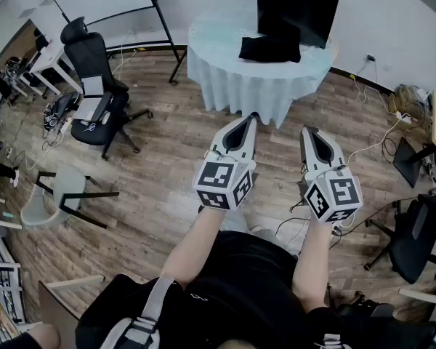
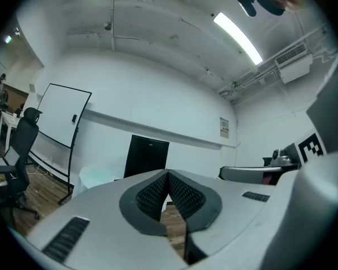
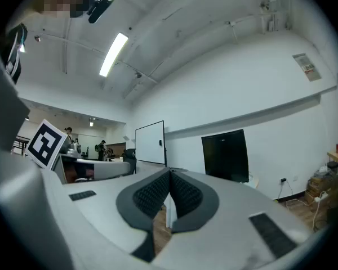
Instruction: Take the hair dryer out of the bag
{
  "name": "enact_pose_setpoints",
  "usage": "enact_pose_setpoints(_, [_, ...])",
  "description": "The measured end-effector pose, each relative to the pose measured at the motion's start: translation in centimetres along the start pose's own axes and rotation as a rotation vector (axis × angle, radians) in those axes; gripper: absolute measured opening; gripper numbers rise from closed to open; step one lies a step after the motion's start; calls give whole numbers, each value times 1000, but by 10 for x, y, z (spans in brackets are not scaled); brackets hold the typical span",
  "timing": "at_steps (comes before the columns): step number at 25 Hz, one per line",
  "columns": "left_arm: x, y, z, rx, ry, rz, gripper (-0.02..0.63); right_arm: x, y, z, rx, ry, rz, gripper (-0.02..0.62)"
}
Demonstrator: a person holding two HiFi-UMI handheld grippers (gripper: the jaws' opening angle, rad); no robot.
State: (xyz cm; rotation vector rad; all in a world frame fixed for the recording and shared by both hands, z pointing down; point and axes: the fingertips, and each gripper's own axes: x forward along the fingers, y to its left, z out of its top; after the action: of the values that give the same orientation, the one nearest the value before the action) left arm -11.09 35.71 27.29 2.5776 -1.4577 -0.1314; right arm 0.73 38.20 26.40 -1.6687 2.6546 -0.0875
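Head view: the person's standing with both grippers held out level above the wood floor. The left gripper [image 1: 251, 116] and right gripper [image 1: 308, 131] are side by side, well short of the round table [image 1: 225, 71]. The black bag [image 1: 270, 48] sits on that table, just in front of a black screen [image 1: 298, 6]. Can't see the hair dryer itself.

Left gripper view: jaws pressed together, nothing between them.

Right gripper view: same deal, jaws closed tight and empty.

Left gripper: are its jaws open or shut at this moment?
Shut. In the left gripper view the left gripper has its jaws closed tip to tip, and nothing is held between them.
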Motion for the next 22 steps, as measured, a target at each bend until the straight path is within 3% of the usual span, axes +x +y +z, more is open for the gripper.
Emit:
enact_pose_setpoints(5, [13,-8,-5,-7,7,-9,9,7,-4,0,-19,12,15,0])
enact_pose_setpoints(17, [36,-36,-7,-2,10,-73,11,-4,-41,2,26,-24,-75,2])
enact_pose_setpoints(22, [31,-28,-6,1,14,-50,11,-1,-51,3,58,-33,-83,2])
